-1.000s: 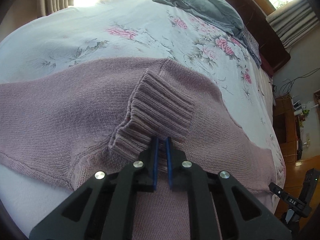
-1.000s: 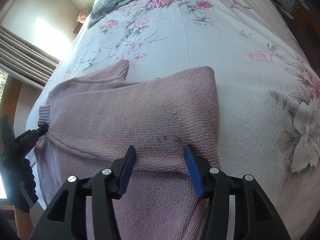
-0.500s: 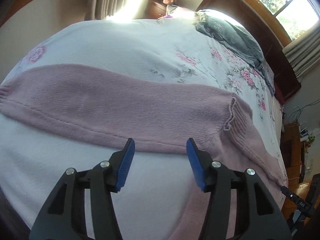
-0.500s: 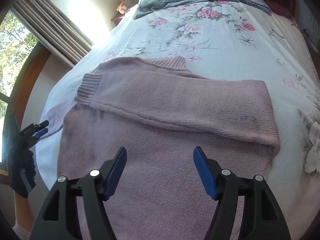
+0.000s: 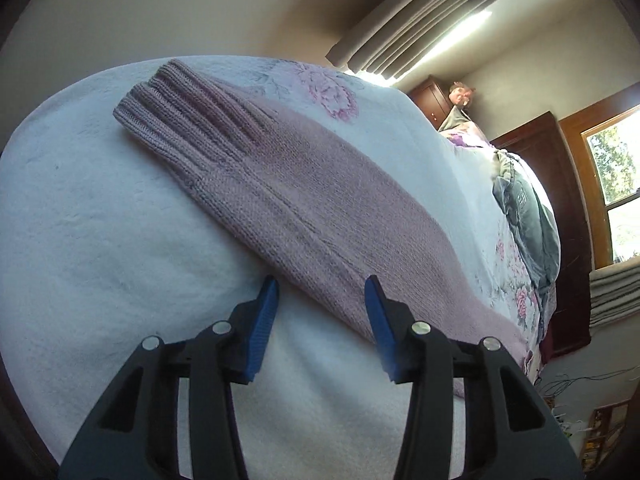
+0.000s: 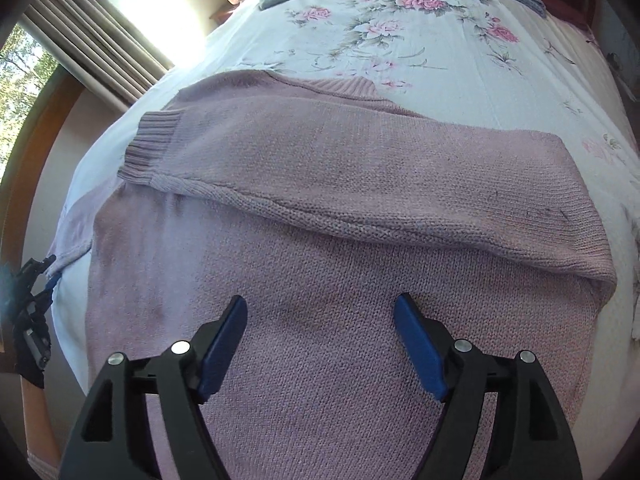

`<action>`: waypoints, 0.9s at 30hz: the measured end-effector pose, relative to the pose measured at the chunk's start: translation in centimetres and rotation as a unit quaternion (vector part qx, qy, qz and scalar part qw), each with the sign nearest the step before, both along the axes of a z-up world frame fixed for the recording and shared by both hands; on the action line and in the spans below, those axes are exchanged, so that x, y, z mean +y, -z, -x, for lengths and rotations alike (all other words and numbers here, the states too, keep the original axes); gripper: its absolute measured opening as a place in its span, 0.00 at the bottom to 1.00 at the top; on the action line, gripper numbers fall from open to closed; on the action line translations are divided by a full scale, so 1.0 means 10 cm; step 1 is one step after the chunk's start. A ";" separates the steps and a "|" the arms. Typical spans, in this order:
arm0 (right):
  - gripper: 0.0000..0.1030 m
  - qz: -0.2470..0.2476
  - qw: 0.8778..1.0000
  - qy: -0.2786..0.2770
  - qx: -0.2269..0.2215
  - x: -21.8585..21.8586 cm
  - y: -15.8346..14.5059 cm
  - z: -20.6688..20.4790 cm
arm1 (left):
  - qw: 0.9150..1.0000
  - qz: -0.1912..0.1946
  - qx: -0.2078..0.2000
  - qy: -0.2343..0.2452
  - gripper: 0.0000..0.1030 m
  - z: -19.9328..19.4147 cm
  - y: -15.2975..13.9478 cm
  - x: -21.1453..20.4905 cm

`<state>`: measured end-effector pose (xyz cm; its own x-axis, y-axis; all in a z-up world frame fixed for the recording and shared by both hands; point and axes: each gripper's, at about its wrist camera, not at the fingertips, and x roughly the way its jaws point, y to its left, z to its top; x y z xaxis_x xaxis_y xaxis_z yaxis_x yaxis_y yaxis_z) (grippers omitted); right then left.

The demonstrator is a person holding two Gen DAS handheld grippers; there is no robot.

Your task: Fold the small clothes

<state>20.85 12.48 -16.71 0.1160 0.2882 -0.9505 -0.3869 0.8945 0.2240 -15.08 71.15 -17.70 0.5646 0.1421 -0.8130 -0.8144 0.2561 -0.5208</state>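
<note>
Left wrist: left gripper [image 5: 320,312] jaws apart, empty, at near edge of sweater's unfolded sleeve [image 5: 288,200]; long axis up-left to cuff [image 5: 176,116]. Right gripper [image 6: 320,336] apart over sweater [image 6: 320,360] body, farther from sleeve. Versus a second ago: left no longer clamped on other cuff, now folded across.

Each gripper is matte black plastic. The left gripper [image 5: 320,320] and right gripper [image 6: 320,344] each carry two blue pads [image 5: 262,328] on angular fingers with triangular cutouts, pinned by round silver screws [image 6: 180,347].
</note>
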 end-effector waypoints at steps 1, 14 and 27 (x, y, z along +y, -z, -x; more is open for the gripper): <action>0.75 0.002 1.000 0.001 -0.002 0.01 0.00 0.00 | 1.000 0.000 -0.005 -0.007 0.43 0.01 0.01 0.06; 0.75 0.004 1.000 0.009 -0.008 0.00 0.01 0.01 | 0.996 0.022 -0.032 -0.080 0.17 0.12 0.13 0.63; 0.73 -0.007 1.000 0.012 -0.014 -0.06 -0.11 0.06 | 0.991 -0.115 -0.021 0.070 0.07 -0.77 -0.79 -0.07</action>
